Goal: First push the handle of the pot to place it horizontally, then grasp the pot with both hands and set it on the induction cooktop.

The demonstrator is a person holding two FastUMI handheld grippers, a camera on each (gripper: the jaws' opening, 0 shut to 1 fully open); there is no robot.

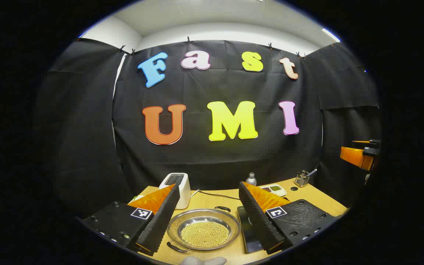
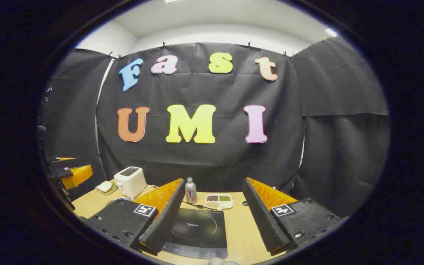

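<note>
No step begun: shallow steel pot of yellow beads (image 1: 204, 230) left of black induction cooktop (image 2: 197, 232). Both hand-held grippers (image 1: 206, 221) (image 2: 212, 221) wide, empty. Next: nudge pot's near handle (image 1: 177, 247) (likely) horizontal.

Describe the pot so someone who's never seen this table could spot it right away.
Start at the wooden table in front of the black cloth wall and find the white toaster at the back. Just in front of it, left of the black induction cooktop, sits the pot. It is the only shallow round metal vessel there, with dark loop handles and small yellowish beads inside.
</note>
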